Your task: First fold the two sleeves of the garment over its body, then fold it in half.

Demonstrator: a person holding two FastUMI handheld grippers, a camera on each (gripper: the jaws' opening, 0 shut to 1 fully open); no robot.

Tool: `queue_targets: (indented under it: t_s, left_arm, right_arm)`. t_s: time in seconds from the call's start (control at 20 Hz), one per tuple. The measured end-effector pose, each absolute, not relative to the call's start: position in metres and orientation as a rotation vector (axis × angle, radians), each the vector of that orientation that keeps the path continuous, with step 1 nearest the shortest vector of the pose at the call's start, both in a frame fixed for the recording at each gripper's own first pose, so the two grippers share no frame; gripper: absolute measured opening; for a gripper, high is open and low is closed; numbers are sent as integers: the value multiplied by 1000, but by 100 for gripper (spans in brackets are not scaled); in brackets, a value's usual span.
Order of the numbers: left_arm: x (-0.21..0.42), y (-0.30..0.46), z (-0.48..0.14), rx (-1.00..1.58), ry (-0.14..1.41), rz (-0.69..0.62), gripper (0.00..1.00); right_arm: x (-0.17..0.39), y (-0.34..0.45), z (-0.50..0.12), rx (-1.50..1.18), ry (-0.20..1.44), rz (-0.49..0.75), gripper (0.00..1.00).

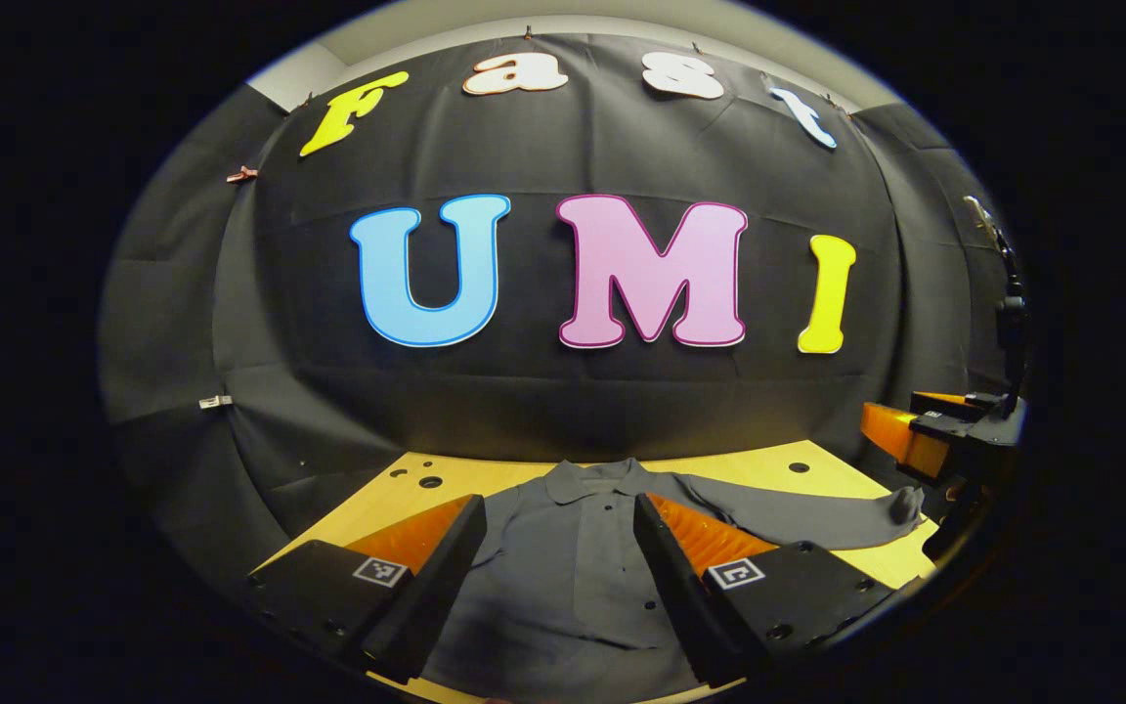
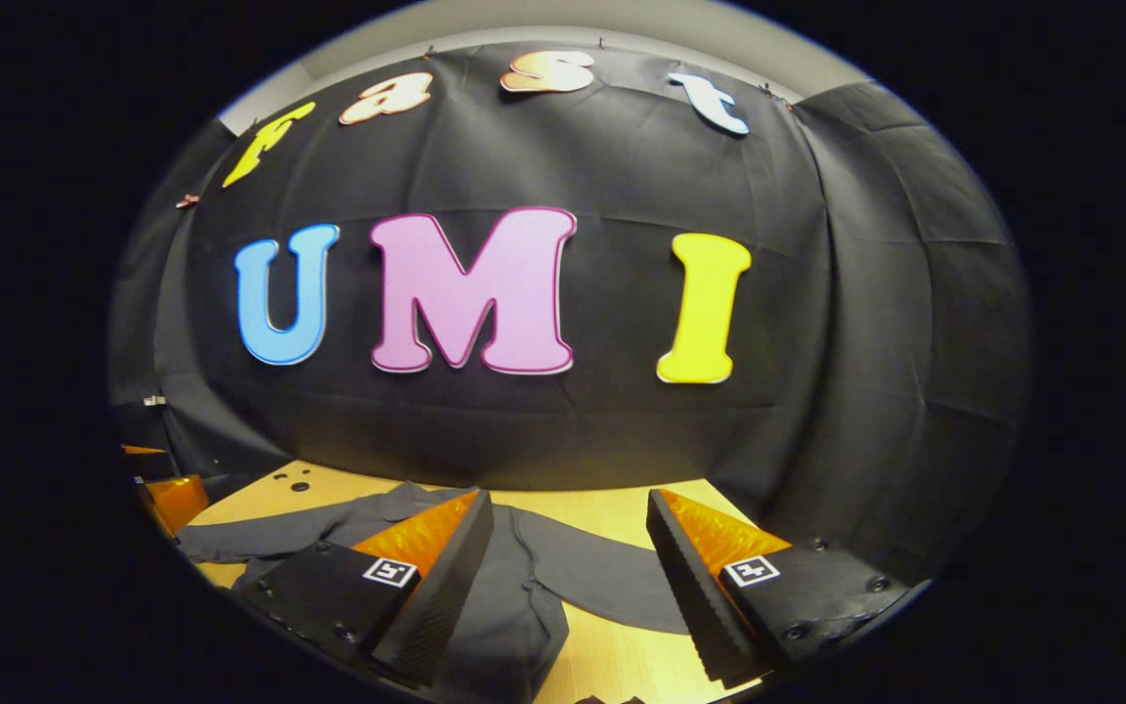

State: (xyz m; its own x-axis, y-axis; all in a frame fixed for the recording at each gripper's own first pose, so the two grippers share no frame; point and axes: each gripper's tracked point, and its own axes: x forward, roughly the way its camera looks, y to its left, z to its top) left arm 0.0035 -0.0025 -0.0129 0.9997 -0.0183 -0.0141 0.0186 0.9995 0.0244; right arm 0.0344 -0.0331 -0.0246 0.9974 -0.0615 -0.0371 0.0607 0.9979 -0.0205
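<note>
1. Garment (image 1: 573, 548): a dark grey collared shirt with a buttoned front, lying flat on the table (image 1: 768, 464), collar (image 1: 597, 479) toward the back wall. In the left gripper view one sleeve (image 1: 798, 518) stretches out sideways to the right, its cuff close to the table's right edge. In the right gripper view the garment (image 2: 514, 587) lies low and left of centre, with one sleeve (image 2: 602, 582) running right and the other sleeve (image 2: 231, 543) reaching left toward the table edge.
2. Table: light wood, with a few small dark holes near the back left corner. Bare wood shows beyond the collar and beside the sleeves.
3. Room: black cloth wall (image 1: 563, 391) rises straight behind the table's far edge and wraps both sides; a pale wall strip shows above it.
4. Left gripper (image 1: 560, 562): fingers spread wide, holding nothing, hanging above the shirt's body, one finger over each side of the chest.
5. Right gripper (image 2: 571, 577): fingers spread wide, holding nothing. Its left finger sits over the shirt body, its right finger over bare wood, the right-running sleeve between them.
6. The right gripper's orange and black body also shows at the far right of the left gripper view, beyond the sleeve's cuff.
</note>
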Motion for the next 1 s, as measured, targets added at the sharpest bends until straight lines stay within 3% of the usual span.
queue_targets:
  t_s: [0.5,0.9,0.95,1.0]
  left_arm:
    - [9,-2,-32,-41,75,-21,96]
    - [8,-1,-50,7,122,-32,96]
    - [8,-5,-51,14,127,-43,92]
    - [7,-9,-54,19,132,-53,95]
  right_arm:
    - [60,-137,-81,34,232,-294,98]
    - [63,-218,-153,57,414,-405,98]
    - [64,-226,-161,48,431,-417,97]
    - [63,-235,-169,43,451,-425,98]
